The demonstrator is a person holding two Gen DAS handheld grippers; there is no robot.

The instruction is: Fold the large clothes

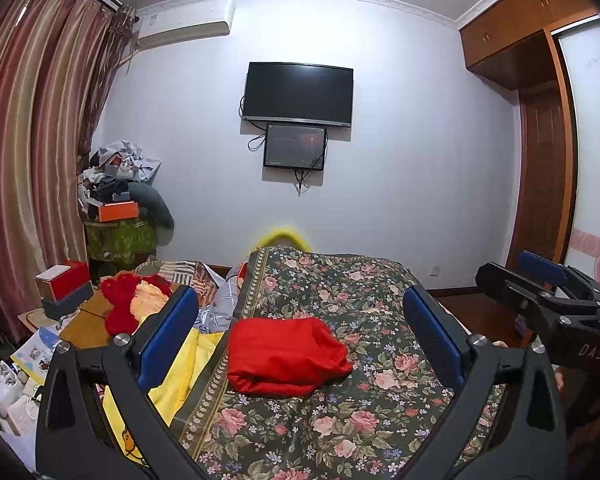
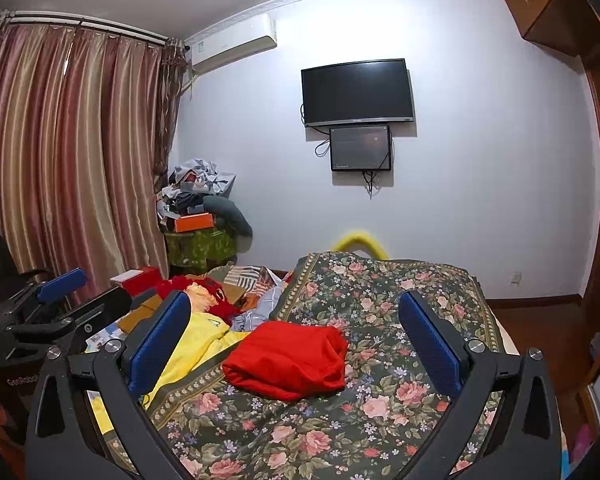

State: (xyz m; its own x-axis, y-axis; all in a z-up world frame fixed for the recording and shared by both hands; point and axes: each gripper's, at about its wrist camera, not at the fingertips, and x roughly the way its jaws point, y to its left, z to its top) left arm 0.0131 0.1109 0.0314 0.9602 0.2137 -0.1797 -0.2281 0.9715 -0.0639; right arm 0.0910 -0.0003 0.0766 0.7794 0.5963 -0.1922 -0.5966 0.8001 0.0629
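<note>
**Red garment lies folded on the floral spread**

The soft red garment (image 1: 286, 355), a rumpled rounded bundle, rests on the floral bedspread (image 1: 340, 296) beside a yellow cloth (image 1: 188, 364). Both the left gripper (image 1: 300, 320) and right gripper (image 2: 294, 324) hover above it, blue-padded jaws spread wide, holding nothing.
</note>
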